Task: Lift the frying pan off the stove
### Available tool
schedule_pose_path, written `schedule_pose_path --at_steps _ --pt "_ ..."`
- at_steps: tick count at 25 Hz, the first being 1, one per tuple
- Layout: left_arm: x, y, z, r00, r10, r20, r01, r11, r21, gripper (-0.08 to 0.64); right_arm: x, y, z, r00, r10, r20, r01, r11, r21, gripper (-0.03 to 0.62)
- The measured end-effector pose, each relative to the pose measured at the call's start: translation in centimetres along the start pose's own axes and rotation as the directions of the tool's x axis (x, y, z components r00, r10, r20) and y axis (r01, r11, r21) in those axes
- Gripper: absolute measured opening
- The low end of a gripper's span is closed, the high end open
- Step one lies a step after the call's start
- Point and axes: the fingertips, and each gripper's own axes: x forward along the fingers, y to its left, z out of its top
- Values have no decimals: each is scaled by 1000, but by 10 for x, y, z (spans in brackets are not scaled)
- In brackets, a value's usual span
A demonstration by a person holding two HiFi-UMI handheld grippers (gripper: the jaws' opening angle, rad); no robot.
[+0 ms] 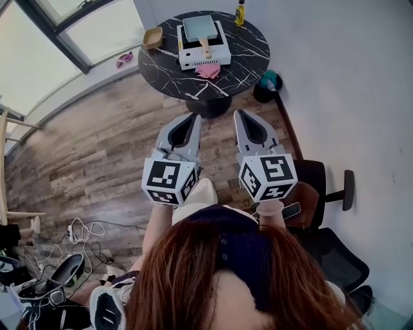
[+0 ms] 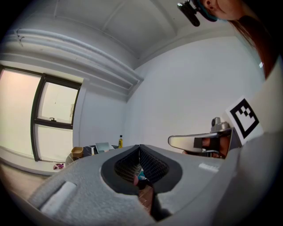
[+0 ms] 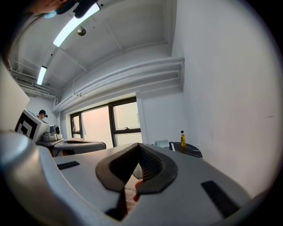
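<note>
A square grey frying pan (image 1: 199,27) with a wooden handle (image 1: 206,48) sits on a white stove (image 1: 203,58) on the round black marble table (image 1: 248,51) at the top of the head view. Both grippers hang over the wooden floor, well short of the table, pointing toward it. My left gripper (image 1: 193,116) is shut with nothing between its fingers. My right gripper (image 1: 240,113), beside it, is also shut and empty. In the left gripper view the pan (image 2: 104,146) shows small and far beyond the closed tips (image 2: 139,145). The right gripper (image 3: 139,144) view shows the table's edge (image 3: 190,151).
A wooden bowl (image 1: 153,37), a pink cloth (image 1: 208,71) and a yellow bottle (image 1: 240,13) share the table. A black bin (image 1: 268,85) stands by the table's right side near the wall. An office chair (image 1: 326,193) is at my right, and cables (image 1: 84,232) lie on the floor at left.
</note>
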Motion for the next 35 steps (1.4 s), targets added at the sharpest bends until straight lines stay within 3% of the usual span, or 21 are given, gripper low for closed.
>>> schedule_pose_path --at_steps 10,35 --pt "21 62 10 1000 -28 -3 28 999 -37 14 61 15 14 999 -33 -32 33 999 -16 9" --pt "24 64 14 999 -37 22 38 999 -9 14 71 19 10 999 -29 -29 27 997 -72 34"
